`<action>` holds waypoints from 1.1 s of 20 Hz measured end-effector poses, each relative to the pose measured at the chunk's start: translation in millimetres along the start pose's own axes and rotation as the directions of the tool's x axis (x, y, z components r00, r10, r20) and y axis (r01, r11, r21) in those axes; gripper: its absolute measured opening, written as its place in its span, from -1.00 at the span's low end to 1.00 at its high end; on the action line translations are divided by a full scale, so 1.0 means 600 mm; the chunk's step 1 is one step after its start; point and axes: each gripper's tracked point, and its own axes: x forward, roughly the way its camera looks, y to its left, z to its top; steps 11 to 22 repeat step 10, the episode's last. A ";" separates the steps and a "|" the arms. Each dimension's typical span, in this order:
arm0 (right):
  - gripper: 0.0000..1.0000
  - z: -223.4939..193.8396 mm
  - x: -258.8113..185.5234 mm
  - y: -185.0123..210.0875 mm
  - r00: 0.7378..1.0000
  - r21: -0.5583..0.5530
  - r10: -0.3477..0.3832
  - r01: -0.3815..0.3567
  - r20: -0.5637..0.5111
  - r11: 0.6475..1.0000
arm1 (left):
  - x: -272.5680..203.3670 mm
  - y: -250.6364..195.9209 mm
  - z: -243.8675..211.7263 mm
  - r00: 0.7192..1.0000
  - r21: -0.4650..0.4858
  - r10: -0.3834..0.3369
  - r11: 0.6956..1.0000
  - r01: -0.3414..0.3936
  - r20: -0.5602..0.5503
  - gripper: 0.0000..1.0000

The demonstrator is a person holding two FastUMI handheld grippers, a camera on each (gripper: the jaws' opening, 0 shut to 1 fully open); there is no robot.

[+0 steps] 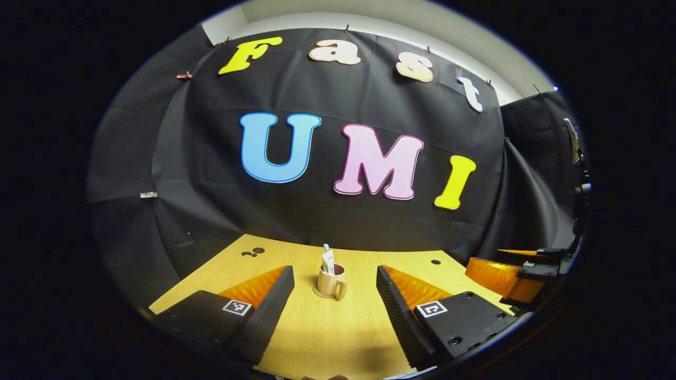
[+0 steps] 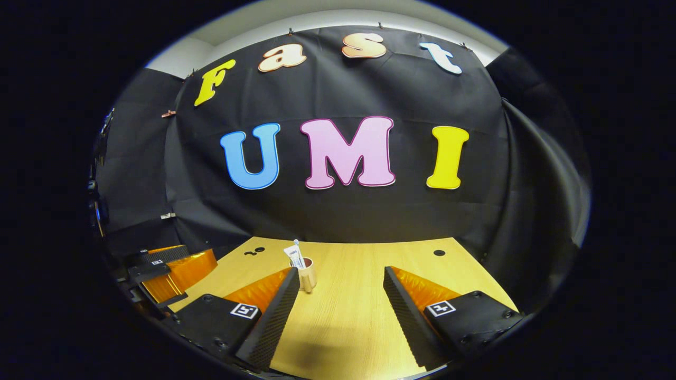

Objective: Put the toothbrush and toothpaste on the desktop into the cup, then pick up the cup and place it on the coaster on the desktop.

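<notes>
A beige cup [image 1: 331,283] stands upright on a round beige coaster [image 1: 318,292] in the middle of the wooden desktop [image 1: 327,338]. A white toothpaste tube [image 1: 328,262] and a toothbrush [image 1: 326,247] stick up out of it. My left gripper [image 1: 334,273] is open, well short of the cup, which shows between its fingers. In the right gripper view the cup [image 2: 307,275] with the toothpaste tube [image 2: 292,254] sits just beyond the left fingertip. My right gripper [image 2: 340,273] is open, with nothing between its fingers.
The other gripper [image 1: 507,274] hovers at the desktop's right edge in the left gripper view, and at the left edge [image 2: 169,269] in the right gripper view. Small dark holes [image 1: 435,262] mark the desktop's far side. Black cloth walls close the booth behind.
</notes>
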 end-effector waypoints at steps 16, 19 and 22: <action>0.96 -0.046 -0.040 0.016 0.997 -0.007 -0.069 0.069 -0.037 0.998 | -0.022 -0.006 -0.018 0.996 0.029 -0.082 0.996 0.083 -0.027 0.95; 0.96 -0.046 -0.040 0.016 0.997 -0.007 -0.069 0.069 -0.037 0.998 | -0.022 -0.006 -0.018 0.996 0.029 -0.082 0.996 0.083 -0.027 0.95; 0.96 -0.046 -0.040 0.016 0.997 -0.007 -0.069 0.069 -0.037 0.998 | -0.022 -0.006 -0.018 0.996 0.029 -0.082 0.996 0.083 -0.027 0.95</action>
